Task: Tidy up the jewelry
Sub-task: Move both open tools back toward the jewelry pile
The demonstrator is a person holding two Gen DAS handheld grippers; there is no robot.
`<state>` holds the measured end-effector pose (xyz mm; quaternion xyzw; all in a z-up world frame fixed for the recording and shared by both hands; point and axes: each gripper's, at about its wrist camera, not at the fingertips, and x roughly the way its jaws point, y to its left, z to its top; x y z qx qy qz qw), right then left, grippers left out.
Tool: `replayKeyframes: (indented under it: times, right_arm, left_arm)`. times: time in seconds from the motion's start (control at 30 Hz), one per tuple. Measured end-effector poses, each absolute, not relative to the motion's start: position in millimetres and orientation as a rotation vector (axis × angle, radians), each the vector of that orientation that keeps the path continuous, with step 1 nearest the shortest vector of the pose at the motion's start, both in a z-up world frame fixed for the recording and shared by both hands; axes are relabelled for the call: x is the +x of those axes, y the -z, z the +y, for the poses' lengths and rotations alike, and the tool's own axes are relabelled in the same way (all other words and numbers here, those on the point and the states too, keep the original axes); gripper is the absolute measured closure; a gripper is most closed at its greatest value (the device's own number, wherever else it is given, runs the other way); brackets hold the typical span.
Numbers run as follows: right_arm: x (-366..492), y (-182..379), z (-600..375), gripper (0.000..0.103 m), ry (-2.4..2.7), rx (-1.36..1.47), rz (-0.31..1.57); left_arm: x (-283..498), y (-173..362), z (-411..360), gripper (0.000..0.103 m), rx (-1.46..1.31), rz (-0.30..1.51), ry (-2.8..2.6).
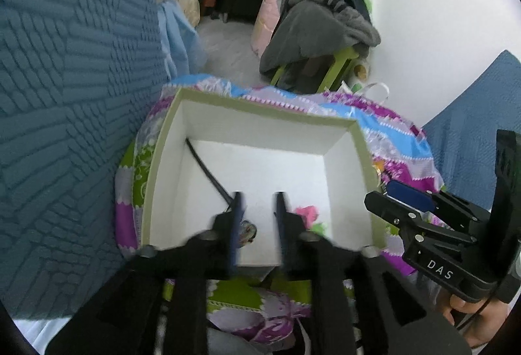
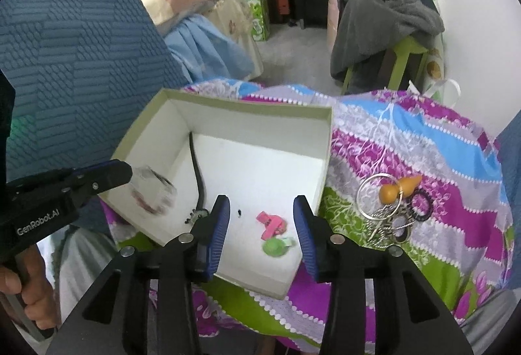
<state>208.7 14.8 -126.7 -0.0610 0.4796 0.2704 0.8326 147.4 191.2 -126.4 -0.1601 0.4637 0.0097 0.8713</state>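
Note:
An open white box with an olive rim [image 1: 257,106] [image 2: 247,104] sits on a patterned cloth. Inside lie a black cord [image 1: 206,171] [image 2: 195,166], a pink clip [image 2: 270,223] [image 1: 306,212] and a green piece [image 2: 275,247]. My left gripper [image 1: 259,208] is open over the box; a small blurred piece [image 1: 247,231] [image 2: 151,192] is in the air below its left finger. My right gripper [image 2: 262,218] is open over the box's near side, above the pink clip. A pile of jewelry [image 2: 390,211] with a silver hoop, an orange gourd charm and black rings lies on the cloth right of the box.
The purple, blue and green cloth [image 2: 423,140] covers the surface. A blue textured cushion [image 1: 71,94] stands at the left. A green stool [image 2: 403,55] draped with grey clothes stands behind, near a white wall.

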Motion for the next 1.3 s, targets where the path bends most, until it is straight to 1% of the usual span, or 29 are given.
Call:
replayKeyframes:
  times: [0.03, 0.07, 0.43, 0.7, 0.97, 1.3]
  right_arm:
    - [208.8, 122.7, 13.7, 0.064, -0.576, -0.128, 1.008]
    - [208.1, 116.2, 11.0, 0.064, -0.580, -0.127, 0.991]
    - [204.2, 59.6, -25.2, 0.064, -0.595, -0.117, 0.843]
    - [205.1, 38.7, -65.6, 0.064, -0.568, -0.107, 0.776]
    - [208.7, 42.0, -111.8, 0.064, -0.524, -0.100, 0.736]
    - [220.7, 69.2, -160.5, 0.064, -0.475, -0.086, 0.746]
  left_arm:
    - [145.9, 121.4, 190.1, 0.058, -0.332, 0.957, -0.026]
    - [144.3, 115.0, 188.0, 0.057, -0.324, 0.940, -0.030]
    - [128.7, 55.3, 161.0, 0.057, -0.278, 0.802, -0.041]
    - [134.2, 38.1, 127.2, 0.057, -0.275, 0.753, -0.015]
    - [144.6, 38.6, 92.3, 0.057, -0.295, 0.723, 0.028]
    - [168.4, 59.3, 45.6, 0.057, -0.313, 0.735, 0.099]
